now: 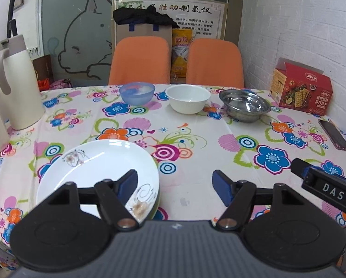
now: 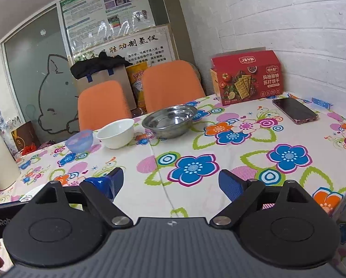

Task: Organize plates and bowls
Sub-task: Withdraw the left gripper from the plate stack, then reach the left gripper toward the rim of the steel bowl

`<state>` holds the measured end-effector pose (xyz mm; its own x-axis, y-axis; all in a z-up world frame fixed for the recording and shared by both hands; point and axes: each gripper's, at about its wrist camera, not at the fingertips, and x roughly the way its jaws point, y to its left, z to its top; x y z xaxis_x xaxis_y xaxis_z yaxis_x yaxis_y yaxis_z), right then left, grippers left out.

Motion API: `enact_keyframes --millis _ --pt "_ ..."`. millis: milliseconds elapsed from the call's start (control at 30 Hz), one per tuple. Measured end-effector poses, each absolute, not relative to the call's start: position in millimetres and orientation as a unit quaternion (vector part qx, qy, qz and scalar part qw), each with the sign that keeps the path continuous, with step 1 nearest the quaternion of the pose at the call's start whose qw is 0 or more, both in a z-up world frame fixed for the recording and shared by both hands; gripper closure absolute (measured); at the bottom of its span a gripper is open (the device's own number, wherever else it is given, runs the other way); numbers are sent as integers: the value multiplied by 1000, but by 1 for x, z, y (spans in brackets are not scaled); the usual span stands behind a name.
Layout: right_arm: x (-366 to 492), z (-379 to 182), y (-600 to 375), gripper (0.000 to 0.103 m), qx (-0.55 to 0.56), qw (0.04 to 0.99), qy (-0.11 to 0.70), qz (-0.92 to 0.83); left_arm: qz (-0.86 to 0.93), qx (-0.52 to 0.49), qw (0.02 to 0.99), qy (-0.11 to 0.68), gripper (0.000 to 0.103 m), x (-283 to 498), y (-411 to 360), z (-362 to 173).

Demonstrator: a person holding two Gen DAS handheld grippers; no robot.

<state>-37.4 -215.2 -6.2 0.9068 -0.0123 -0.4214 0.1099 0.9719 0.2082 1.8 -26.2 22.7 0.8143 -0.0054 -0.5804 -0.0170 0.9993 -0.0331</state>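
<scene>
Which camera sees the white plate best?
The left wrist view. The plate lies close and nearly whole there, only its near edge hidden behind the left tongs. In the right wrist view only a white sliver peeks past the hardware.

A table covered by a white cloth printed with bright flowers and rings (image 1: 196,125) fills the foreground. Behind its far edge stand two orange upholstered chair backs (image 1: 139,60) side by side. To the right rises a white-painted brick wall (image 2: 288,18). Behind the chairs, a grey frosted glass panel bearing a cat outline drawing (image 1: 80,41) adjoins printed posters with Chinese text (image 2: 108,9). Light is even and soft.
</scene>
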Motion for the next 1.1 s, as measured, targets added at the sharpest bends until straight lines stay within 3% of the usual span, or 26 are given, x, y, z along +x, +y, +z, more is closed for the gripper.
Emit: enact_keyframes --millis 333,800,1100 --pt "45 -12 -266 27 89 954 278 -71 24 10 937 348 32 94 -25 32" --pt "140 44 -281 27 28 963 267 -31 -10 81 927 366 32 188 -42 41" --pt "197 10 -285 27 47 943 328 -16 -166 73 908 377 32 297 -85 53"
